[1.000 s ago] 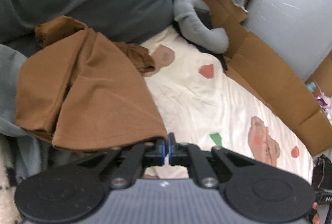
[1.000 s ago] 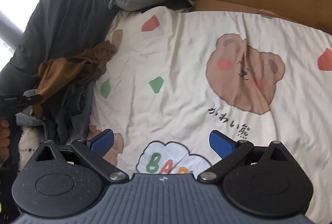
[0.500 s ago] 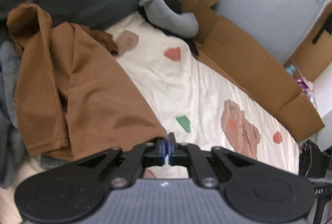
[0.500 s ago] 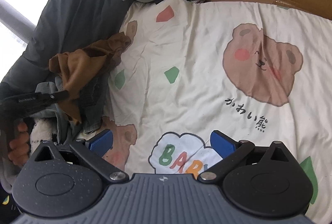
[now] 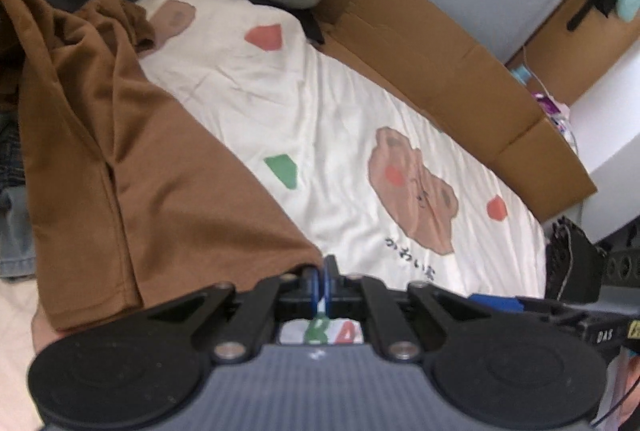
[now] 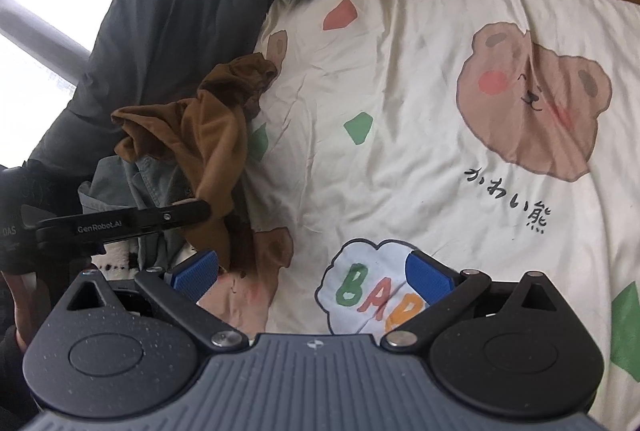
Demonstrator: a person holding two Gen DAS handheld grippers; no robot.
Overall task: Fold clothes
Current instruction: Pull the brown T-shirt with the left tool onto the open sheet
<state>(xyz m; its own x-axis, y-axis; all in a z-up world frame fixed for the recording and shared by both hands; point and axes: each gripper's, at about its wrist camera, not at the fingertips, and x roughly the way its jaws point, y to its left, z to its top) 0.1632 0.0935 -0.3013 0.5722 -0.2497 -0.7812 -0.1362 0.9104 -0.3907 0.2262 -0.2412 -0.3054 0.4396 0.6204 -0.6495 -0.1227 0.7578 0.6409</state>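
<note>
Pinching an edge of the rust-brown cotton garment [image 5: 120, 159] in our left gripper [image 5: 320, 281], it draped over the cream bear-print bedsheet [image 6: 400, 159], our right gripper [image 6: 312, 281] gaping empty.

Bright window glare, fisheye-warped edges

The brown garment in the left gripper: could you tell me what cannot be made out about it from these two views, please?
- Left wrist view: the brown garment runs off the left edge, so its type and full shape are unclear.
- Left wrist view: the left gripper pinches a corner; the black linkage hides the cloth below.
- Right wrist view: it is bunched over denim clothing, and its lower end sinks behind a blue pad of the right gripper.
</note>
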